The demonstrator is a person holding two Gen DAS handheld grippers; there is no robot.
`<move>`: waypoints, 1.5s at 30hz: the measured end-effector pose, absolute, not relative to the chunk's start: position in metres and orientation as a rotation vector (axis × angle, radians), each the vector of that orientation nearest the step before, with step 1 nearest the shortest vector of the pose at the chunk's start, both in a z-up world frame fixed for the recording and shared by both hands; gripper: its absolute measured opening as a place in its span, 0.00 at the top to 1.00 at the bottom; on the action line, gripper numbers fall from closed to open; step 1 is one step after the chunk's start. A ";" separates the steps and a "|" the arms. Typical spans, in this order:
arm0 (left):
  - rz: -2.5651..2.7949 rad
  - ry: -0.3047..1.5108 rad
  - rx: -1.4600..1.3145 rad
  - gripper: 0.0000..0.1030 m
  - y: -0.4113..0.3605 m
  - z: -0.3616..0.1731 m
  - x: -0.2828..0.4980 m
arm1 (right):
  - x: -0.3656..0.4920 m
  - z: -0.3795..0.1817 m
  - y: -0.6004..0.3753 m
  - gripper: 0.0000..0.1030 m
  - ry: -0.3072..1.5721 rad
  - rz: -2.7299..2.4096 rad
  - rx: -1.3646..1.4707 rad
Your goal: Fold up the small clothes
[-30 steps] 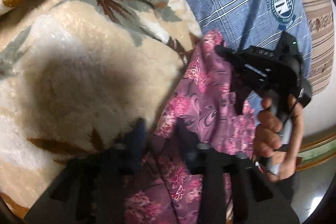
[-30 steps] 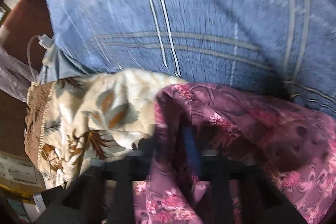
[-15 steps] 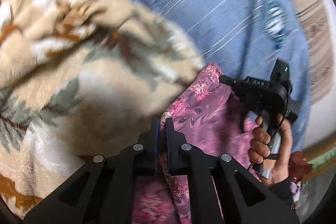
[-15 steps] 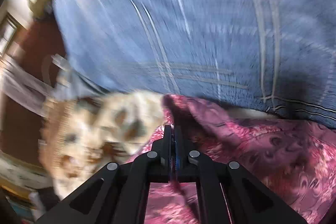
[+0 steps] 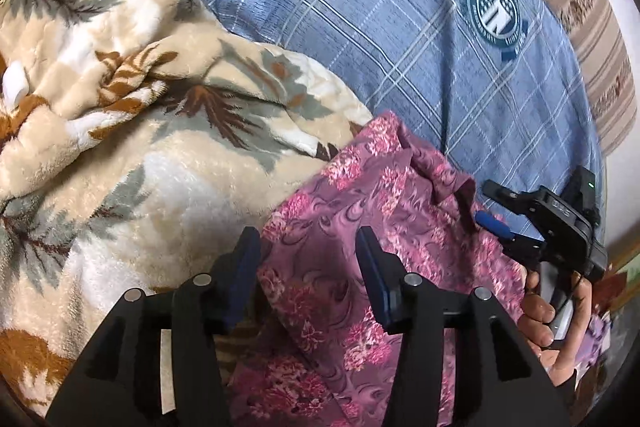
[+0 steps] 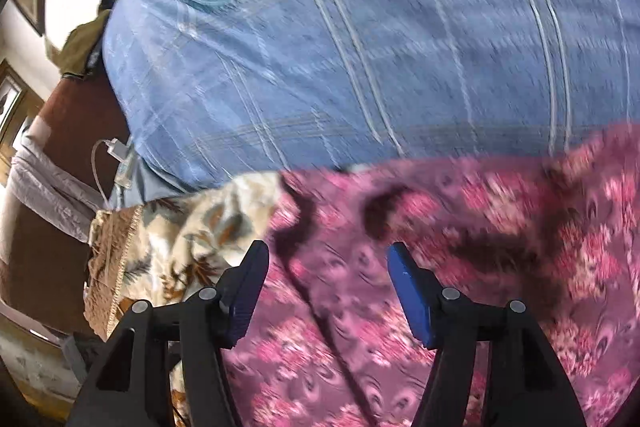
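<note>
Now that both pairs of fingers have just been opening, your left gripper (image 5: pixel 308 255) and right gripper (image 6: pixel 326 275) stand wide, gripping nothing. Purple floral garment (image 5: pixel 352 227) lies released on the fleece blanket (image 5: pixel 160 163), against your shirt (image 5: pixel 360 7). Fold looks placed; regrasp next.

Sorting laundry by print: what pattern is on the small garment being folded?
Pink flowers on mauve-purple swirls; the garment shows best in the left wrist view.
</note>
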State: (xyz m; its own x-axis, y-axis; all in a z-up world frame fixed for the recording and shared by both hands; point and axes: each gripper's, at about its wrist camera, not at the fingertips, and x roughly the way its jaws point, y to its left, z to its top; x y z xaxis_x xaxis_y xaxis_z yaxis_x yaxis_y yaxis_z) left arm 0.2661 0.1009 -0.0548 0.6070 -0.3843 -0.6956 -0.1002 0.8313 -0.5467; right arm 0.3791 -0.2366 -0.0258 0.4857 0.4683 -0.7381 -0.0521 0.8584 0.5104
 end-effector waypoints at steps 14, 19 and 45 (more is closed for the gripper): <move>-0.201 1.099 -0.782 0.51 0.115 -0.100 0.277 | 0.437 -0.079 -0.142 0.97 1.229 0.415 0.390; -0.183 1.102 -0.733 0.51 0.109 -0.096 0.275 | 0.428 -0.076 -0.160 0.84 1.204 0.310 0.308; -0.369 1.191 -0.564 0.40 0.025 -0.080 0.175 | 0.096 -0.053 -0.266 0.93 1.104 0.448 0.560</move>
State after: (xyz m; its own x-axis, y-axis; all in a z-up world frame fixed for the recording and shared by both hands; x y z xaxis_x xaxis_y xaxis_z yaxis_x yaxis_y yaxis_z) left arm 0.1748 0.0250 -0.0802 0.3369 -0.5512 -0.7633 -0.0223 0.8058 -0.5917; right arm 0.0958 -0.2657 -0.0532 0.3870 0.5963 -0.7033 -0.0625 0.7779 0.6252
